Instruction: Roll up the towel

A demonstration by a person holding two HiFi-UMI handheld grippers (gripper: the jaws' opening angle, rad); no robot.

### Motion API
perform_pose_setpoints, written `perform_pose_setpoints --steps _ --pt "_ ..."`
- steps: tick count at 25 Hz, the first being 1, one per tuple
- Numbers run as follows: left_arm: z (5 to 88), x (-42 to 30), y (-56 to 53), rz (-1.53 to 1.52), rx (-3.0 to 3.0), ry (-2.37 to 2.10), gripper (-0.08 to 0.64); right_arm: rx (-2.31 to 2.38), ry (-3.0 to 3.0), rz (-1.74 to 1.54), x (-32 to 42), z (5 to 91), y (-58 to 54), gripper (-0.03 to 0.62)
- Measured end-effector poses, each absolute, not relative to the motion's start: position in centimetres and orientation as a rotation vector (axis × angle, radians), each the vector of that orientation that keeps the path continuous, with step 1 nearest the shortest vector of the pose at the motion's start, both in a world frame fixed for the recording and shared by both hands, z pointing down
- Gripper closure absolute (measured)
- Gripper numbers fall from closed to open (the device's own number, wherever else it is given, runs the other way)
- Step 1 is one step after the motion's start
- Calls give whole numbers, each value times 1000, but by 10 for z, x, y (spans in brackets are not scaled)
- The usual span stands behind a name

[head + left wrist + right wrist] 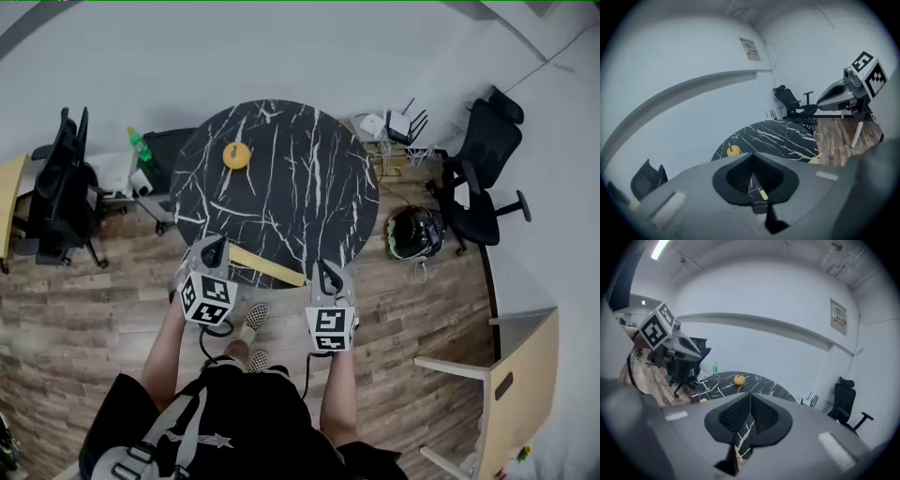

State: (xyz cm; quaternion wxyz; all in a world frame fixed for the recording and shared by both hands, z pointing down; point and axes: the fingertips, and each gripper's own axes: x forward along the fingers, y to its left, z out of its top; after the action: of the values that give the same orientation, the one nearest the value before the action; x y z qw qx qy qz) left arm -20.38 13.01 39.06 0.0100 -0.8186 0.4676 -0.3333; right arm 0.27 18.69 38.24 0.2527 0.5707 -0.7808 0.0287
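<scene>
Now | left gripper (216,247), right gripper (325,273): jaws closed, empty | towel (267,265) full length: head view only

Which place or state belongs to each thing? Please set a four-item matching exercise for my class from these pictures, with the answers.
Things:
1. orange fruit
2. green bottle
3. black helmet
4. left hand-held gripper

Places or states:
a. on the wood floor, right of the table in the head view
b. jaws shut
c. on the marble table top
d. upright, left of the table in the head view

Pairs: 1-c, 2-d, 3-a, 4-b
</scene>
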Motion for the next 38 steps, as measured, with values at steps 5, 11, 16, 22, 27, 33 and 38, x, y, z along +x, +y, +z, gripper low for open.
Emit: perform_pose_setpoints --steps 5,11,16,22,27,33,38 --pt "350 -209 186 -803 -2618 1555 549 1643 -2197 -6 -10 331 234 588" --pt "325 -226 250 -612 -2707 1623 549 1703 -2276 -46 -25 304 295 588" --pt "331 -231 299 -595 -2749 1608 549 1723 -2299 -19 -31 307 344 588" --pt "331 -235 336 -576 -2779 1605 551 1721 -2309 -6 -39 311 376 588" --pt "324 -237 350 -561 -2755 1593 551 1713 -2314 -19 -43 308 386 588" --pt "321 -237 360 -565 -2746 1577 551 1707 -2318 -29 -48 306 390 588" --pt "320 -236 365 -568 -2749 1568 551 1704 -2323 -34 -50 304 393 588"
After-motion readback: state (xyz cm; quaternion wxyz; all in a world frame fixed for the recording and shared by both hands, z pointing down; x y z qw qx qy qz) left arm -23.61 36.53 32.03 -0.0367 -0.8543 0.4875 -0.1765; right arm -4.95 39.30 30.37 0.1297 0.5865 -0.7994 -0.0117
